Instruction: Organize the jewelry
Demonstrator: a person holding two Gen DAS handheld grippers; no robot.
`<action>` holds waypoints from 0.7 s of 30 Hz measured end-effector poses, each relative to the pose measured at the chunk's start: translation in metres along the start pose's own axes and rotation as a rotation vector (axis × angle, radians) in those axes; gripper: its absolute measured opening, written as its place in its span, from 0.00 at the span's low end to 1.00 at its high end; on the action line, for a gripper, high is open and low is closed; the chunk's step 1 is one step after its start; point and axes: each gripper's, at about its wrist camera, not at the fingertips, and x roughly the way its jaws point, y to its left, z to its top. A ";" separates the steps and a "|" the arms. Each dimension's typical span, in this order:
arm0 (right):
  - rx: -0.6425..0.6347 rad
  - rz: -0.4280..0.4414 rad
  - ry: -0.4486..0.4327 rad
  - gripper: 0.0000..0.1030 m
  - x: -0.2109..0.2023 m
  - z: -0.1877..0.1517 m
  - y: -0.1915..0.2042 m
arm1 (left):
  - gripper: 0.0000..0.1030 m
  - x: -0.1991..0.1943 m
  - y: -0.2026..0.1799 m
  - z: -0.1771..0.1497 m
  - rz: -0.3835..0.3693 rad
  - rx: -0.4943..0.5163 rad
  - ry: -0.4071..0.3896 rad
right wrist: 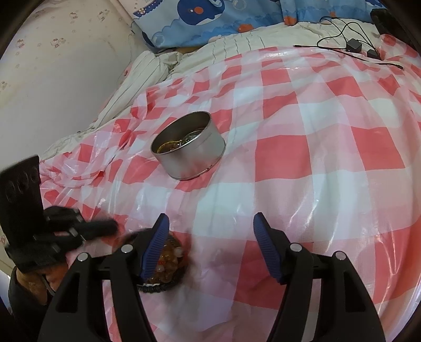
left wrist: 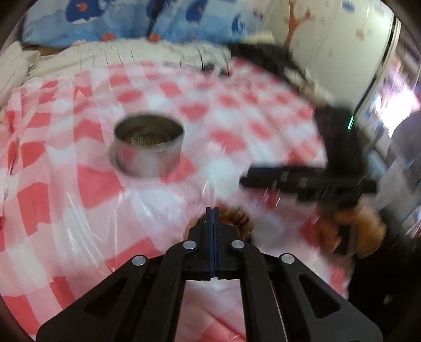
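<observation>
My left gripper has its blue pads pressed flat together with nothing between them. Just past its tip lies a beaded bracelet, brown and blurred in the left view, partly hidden by the fingers; I cannot tell whether the tip touches it.

My right gripper is spread wide and holds nothing; bare cloth shows between its fingers. In the right view the beads sit against the outer side of the left-hand finger, outside the gap, a small heap of amber and pale beads with a dark strand at the near edge.

The tin stands upright on the red-and-white checked cloth, well apart from both grippers, its mouth open. Inside I see a few pieces of jewelry, gold and dark; I cannot make them out further.

Between the beads and the tin the cloth is open, only wrinkled plastic. To the right of the tin the cloth runs wide and bare up to the far corner, where cables and small black adapters lie near its edge. On the left the cloth bunches and ends against a striped sheet and the wall. A blue patterned pillow lies beyond the far edge.
</observation>
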 end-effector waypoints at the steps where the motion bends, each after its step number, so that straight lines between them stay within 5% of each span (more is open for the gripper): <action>1: -0.013 0.005 0.005 0.63 0.000 0.000 0.002 | 0.00 -0.006 0.003 0.002 -0.009 -0.019 -0.026; 4: -0.060 -0.015 0.015 0.63 0.002 -0.001 0.010 | 0.00 -0.016 0.014 0.003 0.013 -0.052 -0.045; 7: -0.062 -0.026 0.024 0.64 0.005 -0.002 0.010 | 0.01 -0.002 0.009 0.000 -0.019 -0.028 0.033; 8: -0.057 -0.026 0.024 0.64 0.005 -0.002 0.008 | 0.07 0.004 0.003 -0.001 -0.017 -0.004 0.061; 11: -0.043 -0.030 0.018 0.64 0.003 -0.001 0.004 | 0.49 0.020 -0.021 -0.009 -0.002 0.110 0.123; 12: -0.039 -0.030 0.016 0.64 0.002 0.000 0.003 | 0.50 0.023 -0.028 -0.012 0.015 0.157 0.132; 16: -0.027 -0.019 0.015 0.64 0.002 0.001 0.001 | 0.48 0.040 -0.047 -0.021 0.093 0.282 0.161; 18: -0.029 -0.018 0.018 0.64 0.002 0.000 0.001 | 0.16 0.049 -0.055 -0.026 0.134 0.344 0.195; 21: -0.025 -0.019 0.016 0.65 0.002 0.000 0.001 | 0.06 0.052 -0.058 -0.029 0.164 0.373 0.224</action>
